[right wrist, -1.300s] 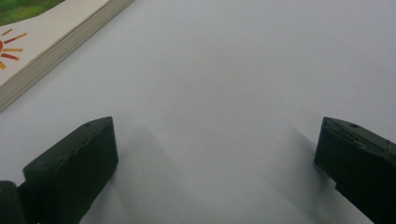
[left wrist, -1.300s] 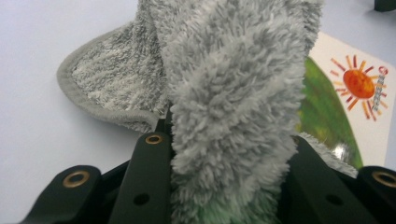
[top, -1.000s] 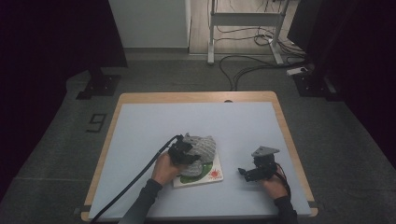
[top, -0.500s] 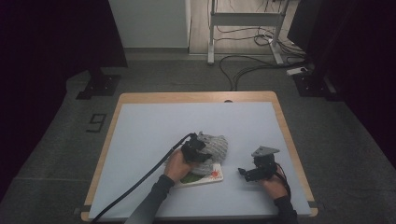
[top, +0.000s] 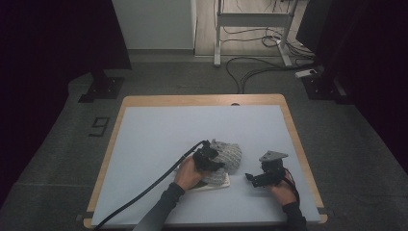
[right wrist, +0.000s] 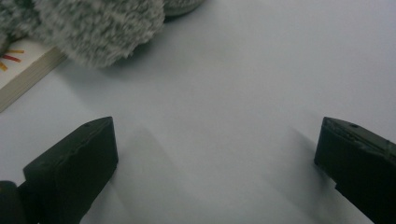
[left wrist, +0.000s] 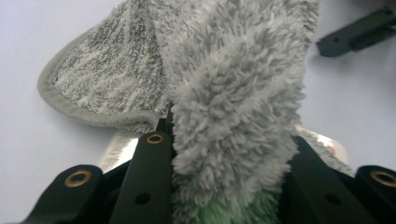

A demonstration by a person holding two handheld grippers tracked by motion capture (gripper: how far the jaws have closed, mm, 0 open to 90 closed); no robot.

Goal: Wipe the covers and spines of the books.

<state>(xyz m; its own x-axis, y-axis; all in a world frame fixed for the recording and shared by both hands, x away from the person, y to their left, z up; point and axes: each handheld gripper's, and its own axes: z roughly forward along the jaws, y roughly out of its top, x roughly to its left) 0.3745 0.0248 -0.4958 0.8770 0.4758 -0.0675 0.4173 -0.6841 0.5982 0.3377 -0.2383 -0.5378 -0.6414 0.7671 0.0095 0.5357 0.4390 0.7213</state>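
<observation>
So the left gripper (top: 208, 158) has its jaws clamped on a thick bunch of the grey towel (top: 225, 156), and in the left gripper view you can see the fluffy pile squeezed right between the two black jaws (left wrist: 233, 154). Grabbing a fat fold like that makes sense if the idea is to drag or flip the towel rather than pinch one thin edge that could slip out.

The towel sits mostly on top of the book (top: 215, 182), draped over its far side and spilling onto the table (top: 159, 130) past it. The book lies flat at the near middle of the table, and just its near edge and a corner peek out from under the towel. My guess is that the towel is being pulled across or off the book, so the book stays put as the base.

The right gripper (top: 255, 179) is parked to the right of the book, well apart from the towel, with its jaws spread wide and nothing between them (right wrist: 215, 154). It looks like it's just waiting, maybe ready to pin the book down if the towel starts dragging it along.
</observation>
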